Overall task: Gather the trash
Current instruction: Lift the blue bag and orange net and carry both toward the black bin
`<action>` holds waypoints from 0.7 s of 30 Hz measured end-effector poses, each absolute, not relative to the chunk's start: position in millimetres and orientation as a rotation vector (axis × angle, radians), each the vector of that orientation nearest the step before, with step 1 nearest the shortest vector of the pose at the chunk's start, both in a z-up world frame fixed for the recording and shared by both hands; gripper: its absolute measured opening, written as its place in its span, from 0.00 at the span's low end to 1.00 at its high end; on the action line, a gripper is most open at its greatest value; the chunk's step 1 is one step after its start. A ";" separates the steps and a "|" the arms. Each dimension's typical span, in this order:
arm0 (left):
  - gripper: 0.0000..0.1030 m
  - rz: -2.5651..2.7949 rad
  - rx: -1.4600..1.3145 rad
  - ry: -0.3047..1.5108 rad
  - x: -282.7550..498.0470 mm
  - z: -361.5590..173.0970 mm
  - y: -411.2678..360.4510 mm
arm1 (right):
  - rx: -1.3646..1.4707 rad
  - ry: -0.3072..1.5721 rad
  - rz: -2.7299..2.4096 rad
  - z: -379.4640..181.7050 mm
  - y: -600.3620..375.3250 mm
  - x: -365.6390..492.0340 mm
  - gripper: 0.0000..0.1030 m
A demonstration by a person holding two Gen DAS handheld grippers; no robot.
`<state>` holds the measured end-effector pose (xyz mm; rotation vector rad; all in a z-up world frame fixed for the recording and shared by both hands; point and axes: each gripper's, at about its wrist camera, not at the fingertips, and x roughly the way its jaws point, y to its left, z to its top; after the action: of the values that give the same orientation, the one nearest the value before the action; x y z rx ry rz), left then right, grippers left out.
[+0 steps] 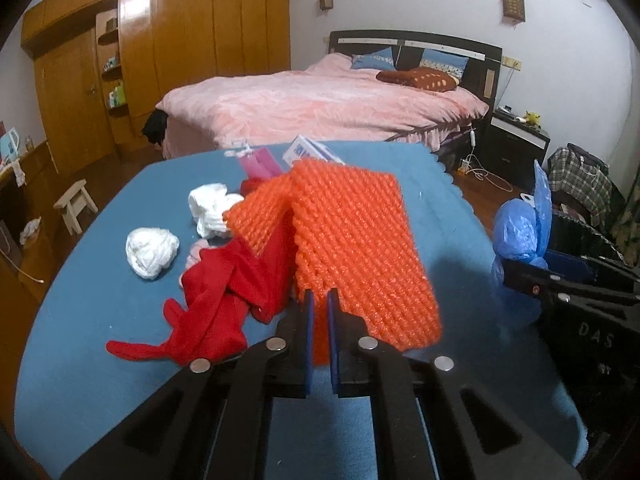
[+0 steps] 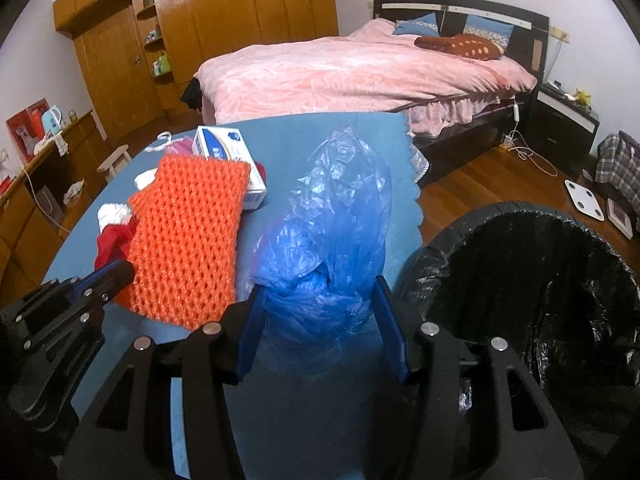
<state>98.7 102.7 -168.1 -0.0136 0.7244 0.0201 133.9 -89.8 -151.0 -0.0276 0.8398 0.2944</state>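
Orange foam net (image 1: pixel 352 248) pinched in left tongs (image 1: pixel 319 300), blue plastic bag (image 2: pixel 324 248) gripped by right tongs (image 2: pixel 320 296)

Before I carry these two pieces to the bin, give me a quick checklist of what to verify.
1. Left gripper shut on the orange foam net: ok, its edge is pinched.
2. Right gripper gripping the blue plastic bag: ok, the bag bulges between the pads.
3. Black-lined trash bin open: ok, mouth uncovered, beside the table.
4. Net clear of the red cloth: cannot tell, they overlap.
5. White box clear of the net: cannot tell, the net covers its near edge.
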 end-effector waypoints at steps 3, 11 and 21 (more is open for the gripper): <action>0.06 0.017 -0.012 0.726 98.5 -169.3 102.7 | -0.024 0.848 0.295 -153.8 -89.2 134.7 0.49; 0.23 0.028 -0.017 0.786 112.8 -181.5 102.9 | -0.038 0.862 0.301 -158.9 -84.9 135.0 0.49; 0.21 -0.015 0.004 0.834 123.7 -197.4 93.4 | -0.032 0.877 0.285 -163.3 -86.8 141.7 0.49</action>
<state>123.8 93.4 -197.4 0.0037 0.8341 -0.0154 141.7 -86.8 -163.3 -0.0315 0.8767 0.2853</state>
